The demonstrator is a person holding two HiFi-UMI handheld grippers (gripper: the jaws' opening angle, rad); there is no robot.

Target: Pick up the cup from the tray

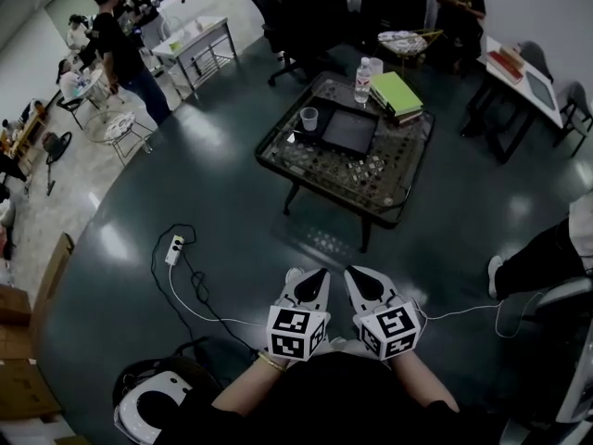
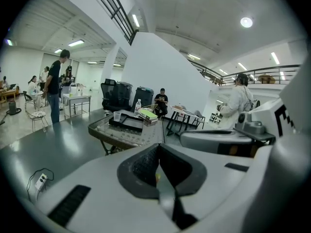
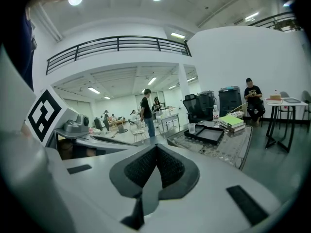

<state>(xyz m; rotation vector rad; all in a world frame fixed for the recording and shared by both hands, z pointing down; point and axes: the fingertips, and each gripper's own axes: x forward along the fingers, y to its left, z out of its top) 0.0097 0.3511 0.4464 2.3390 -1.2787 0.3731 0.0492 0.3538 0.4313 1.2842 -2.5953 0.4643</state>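
A clear plastic cup (image 1: 309, 119) stands upright at the left end of a black tray (image 1: 349, 130) on a low glass table (image 1: 306, 163), far ahead of me. In the left gripper view the cup (image 2: 116, 116) and tray (image 2: 127, 122) are small and distant, as are the cup (image 3: 191, 128) and tray (image 3: 210, 134) in the right gripper view. My left gripper (image 1: 319, 273) (image 2: 158, 147) and right gripper (image 1: 353, 271) (image 3: 156, 147) sit side by side close to my body, well short of the table. Both are shut with nothing between the pads.
A water bottle (image 1: 362, 81) and stacked books with a green cover (image 1: 397, 93) stand behind the tray. A power strip and white cable (image 1: 174, 248) lie on the dark floor to my left. People, chairs and other tables ring the room. A seated person's leg (image 1: 533, 258) is at right.
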